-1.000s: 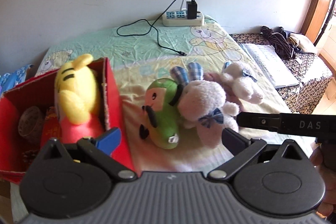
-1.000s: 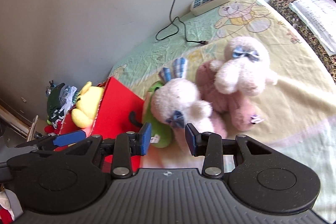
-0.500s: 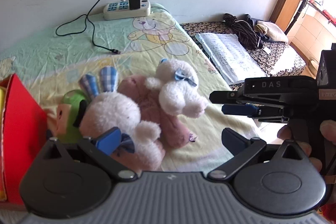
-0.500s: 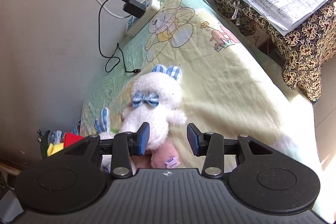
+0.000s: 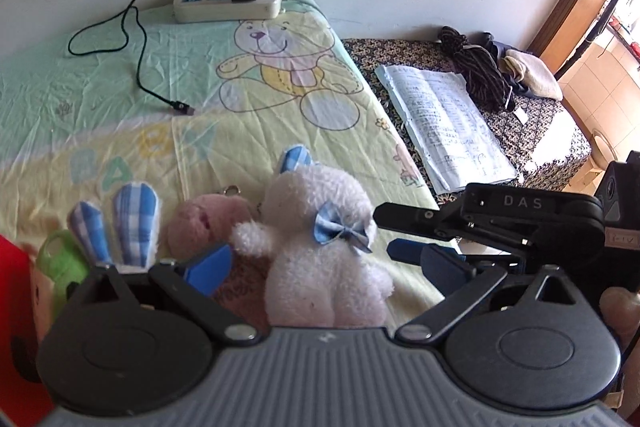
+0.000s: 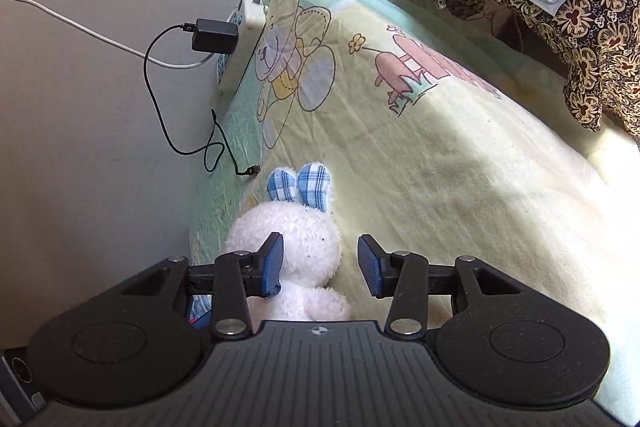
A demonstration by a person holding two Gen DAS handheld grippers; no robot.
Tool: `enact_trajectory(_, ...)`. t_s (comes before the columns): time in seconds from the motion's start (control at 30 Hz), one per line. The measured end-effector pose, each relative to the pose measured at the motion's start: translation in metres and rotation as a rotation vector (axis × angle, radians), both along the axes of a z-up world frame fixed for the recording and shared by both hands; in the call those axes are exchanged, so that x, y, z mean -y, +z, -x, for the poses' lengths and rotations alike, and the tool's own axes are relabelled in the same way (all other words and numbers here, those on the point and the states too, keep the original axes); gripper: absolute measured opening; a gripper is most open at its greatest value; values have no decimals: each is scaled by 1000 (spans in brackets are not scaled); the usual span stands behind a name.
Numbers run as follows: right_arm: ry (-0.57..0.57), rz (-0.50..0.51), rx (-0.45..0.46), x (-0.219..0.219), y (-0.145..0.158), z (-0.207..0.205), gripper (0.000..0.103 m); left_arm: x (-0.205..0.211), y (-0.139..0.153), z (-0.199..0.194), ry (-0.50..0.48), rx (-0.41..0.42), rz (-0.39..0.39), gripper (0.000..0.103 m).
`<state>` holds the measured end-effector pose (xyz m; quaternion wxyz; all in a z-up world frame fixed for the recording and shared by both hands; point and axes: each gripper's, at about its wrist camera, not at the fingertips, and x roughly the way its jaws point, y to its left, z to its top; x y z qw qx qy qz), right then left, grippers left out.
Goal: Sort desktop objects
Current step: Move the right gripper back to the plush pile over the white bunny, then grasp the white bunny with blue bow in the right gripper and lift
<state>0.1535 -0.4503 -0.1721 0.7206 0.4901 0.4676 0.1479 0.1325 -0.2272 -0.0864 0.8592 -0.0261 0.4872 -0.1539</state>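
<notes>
"das" printed on right gripper [image 5: 404,247]; "baby" on sheet [image 5: 120,163]. both grippers' fingers spread wide, empty; left gripper [image 5: 324,267], white bunny [image 5: 324,259] between.

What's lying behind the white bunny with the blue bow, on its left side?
A pink plush leans against the white bunny, with a metal ring near its head. Its lower body is hidden by the bunny and the left gripper; what lies under it can't be seen.
</notes>
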Motion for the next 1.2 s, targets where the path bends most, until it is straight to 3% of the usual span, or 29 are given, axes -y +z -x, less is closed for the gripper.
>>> enact_trajectory(0.1, 14, -43, -9, -6, -8, -8, 50, 4, -12, -8, 1, -45, -16, 92)
enact_trajectory(0.3, 81, -99, 15, -21, -9, -18, 50, 12, -22, -14, -17, -46, -61, 87)
enact_trajectory(0.53, 129, -121, 13, -26, -6, -13, 42, 7, -21, -9, -32, -39, -40, 83)
enact_trajectory(0.83, 205, -54, 92, -31, 25, 15, 40, 0, -5, 27, -58, -25, 0, 83)
enact_trajectory(1.2, 361, 129, 217, -57, 55, 75, 39, -19, -1, 93, -105, -34, -8, 83)
